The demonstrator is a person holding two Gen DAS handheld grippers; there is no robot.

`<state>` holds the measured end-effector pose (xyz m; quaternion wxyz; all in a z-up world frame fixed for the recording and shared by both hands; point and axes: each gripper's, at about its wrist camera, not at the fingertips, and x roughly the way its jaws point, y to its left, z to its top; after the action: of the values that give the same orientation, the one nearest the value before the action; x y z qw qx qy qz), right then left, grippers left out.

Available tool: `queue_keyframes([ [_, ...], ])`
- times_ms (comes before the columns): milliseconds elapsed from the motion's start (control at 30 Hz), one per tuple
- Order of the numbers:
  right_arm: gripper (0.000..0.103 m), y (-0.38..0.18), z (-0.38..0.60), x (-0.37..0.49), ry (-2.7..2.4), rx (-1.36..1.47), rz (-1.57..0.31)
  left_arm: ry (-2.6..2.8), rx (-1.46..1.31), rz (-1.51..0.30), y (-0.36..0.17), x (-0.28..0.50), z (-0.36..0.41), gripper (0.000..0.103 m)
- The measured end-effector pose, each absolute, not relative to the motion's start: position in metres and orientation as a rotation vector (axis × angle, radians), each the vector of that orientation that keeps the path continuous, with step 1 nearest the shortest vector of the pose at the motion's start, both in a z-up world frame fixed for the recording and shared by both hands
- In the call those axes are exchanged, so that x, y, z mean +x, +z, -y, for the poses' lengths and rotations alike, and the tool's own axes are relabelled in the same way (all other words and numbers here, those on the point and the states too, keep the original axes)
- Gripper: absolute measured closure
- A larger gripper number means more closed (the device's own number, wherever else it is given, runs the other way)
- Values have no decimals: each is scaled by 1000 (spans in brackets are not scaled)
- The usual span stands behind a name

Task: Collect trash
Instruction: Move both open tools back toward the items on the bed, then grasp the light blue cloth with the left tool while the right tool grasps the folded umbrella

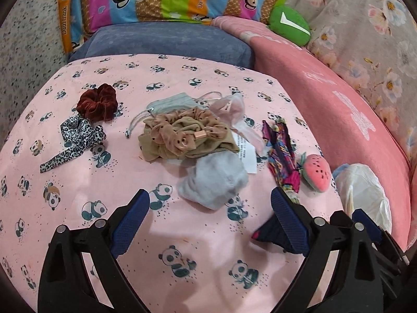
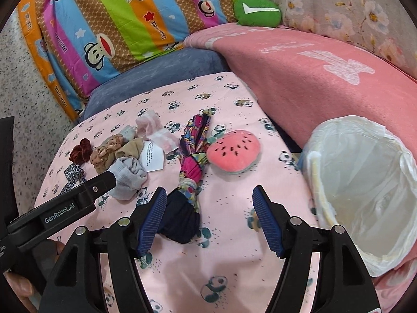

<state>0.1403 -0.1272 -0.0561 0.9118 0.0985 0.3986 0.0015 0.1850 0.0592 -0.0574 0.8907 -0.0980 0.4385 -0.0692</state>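
Both tools gape wide, empty: left tool point(image 1: 209, 206) near a grey sock point(image 1: 216, 182), right tool point(image 2: 209, 199) beside the lined bin point(image 2: 365, 182).

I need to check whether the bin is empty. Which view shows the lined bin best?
The right wrist view: the lined bin shows its open mouth and bare-looking inside. The left wrist view catches only its liner's outer edge at the right, interior hidden.

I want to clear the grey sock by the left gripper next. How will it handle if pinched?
The grey sock lies crumpled in soft folds, so it is probably floppy and will drape from the pinch. It looks light. Its fuzzy knit should grip the ribbed pads rather than slip.
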Motion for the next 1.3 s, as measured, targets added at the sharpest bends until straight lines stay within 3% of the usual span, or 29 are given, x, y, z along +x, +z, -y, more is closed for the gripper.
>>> queue_keyframes([
  [200, 37, -69, 114, 161, 14, 190, -850, -161, -232, -930, -66, 202, -64, 16],
  [300, 37, -76, 110, 171, 19, 192, -865, -180, -237, -946, -72, 211, -61, 23],
  [433, 37, -86, 107, 180, 30, 196, -888, -218, -254, -978, -82, 219, -59, 40],
  [467, 38, -88, 106, 182, 33, 198, -896, -225, -259, -981, -84, 219, -59, 49],
  [567, 45, -95, 104, 186, 48, 208, -915, -238, -253, -975, -84, 218, -57, 57],
  [667, 71, -104, 102, 190, 75, 224, -947, -247, -237, -969, -82, 215, -55, 63],
  [733, 82, -107, 102, 188, 79, 232, -948, -254, -235, -969, -81, 212, -55, 65],
  [800, 85, -105, 101, 186, 90, 232, -950, -260, -234, -966, -79, 209, -54, 67],
  [1300, 86, -20, 131, 141, 65, 233, -730, -323, -190, -855, -17, 168, -27, 69],
])
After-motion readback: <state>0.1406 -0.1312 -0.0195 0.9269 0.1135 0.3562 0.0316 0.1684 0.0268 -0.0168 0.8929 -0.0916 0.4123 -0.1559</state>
